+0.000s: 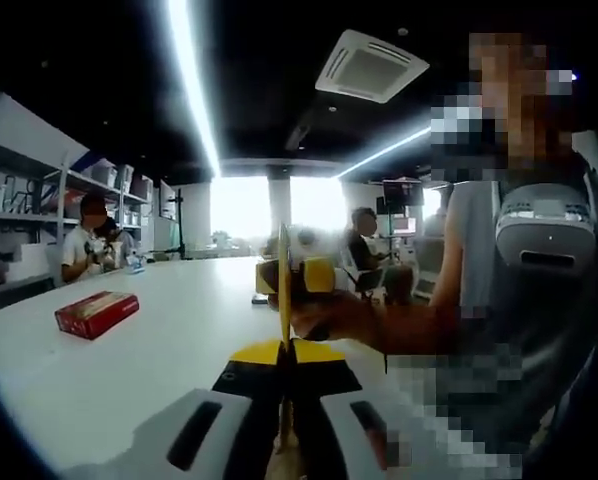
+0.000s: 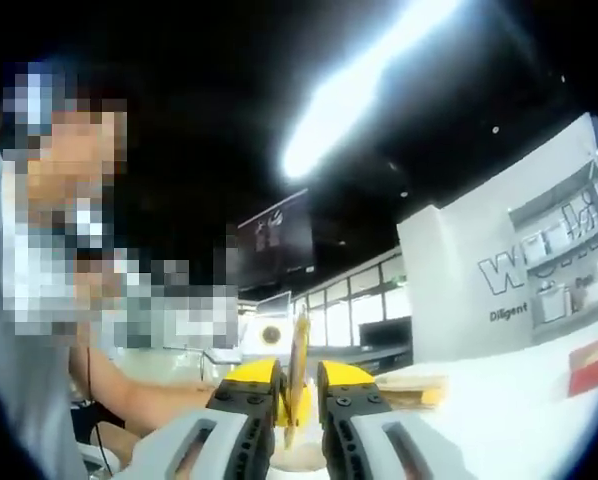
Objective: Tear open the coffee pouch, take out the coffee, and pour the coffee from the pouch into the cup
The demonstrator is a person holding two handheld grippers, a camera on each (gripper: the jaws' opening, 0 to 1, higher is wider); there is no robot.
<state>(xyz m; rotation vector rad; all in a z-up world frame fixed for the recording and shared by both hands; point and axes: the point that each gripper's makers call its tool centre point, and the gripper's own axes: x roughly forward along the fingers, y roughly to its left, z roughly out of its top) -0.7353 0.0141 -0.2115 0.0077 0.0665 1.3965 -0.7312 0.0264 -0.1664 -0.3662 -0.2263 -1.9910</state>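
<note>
Coffee pouch (image 1: 284, 275): left tongs (image 1: 285, 352) and right tongs (image 2: 298, 378) are both pinching it edge-on above counter (image 1: 179, 300). Risk: uneven tearing is likely spilling coffee.

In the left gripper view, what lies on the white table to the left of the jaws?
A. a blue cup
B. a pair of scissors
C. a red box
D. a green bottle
C: a red box lies flat on the white table, well off to the left of the left gripper, whose jaws pinch a thin yellow pouch edge-on.
</note>
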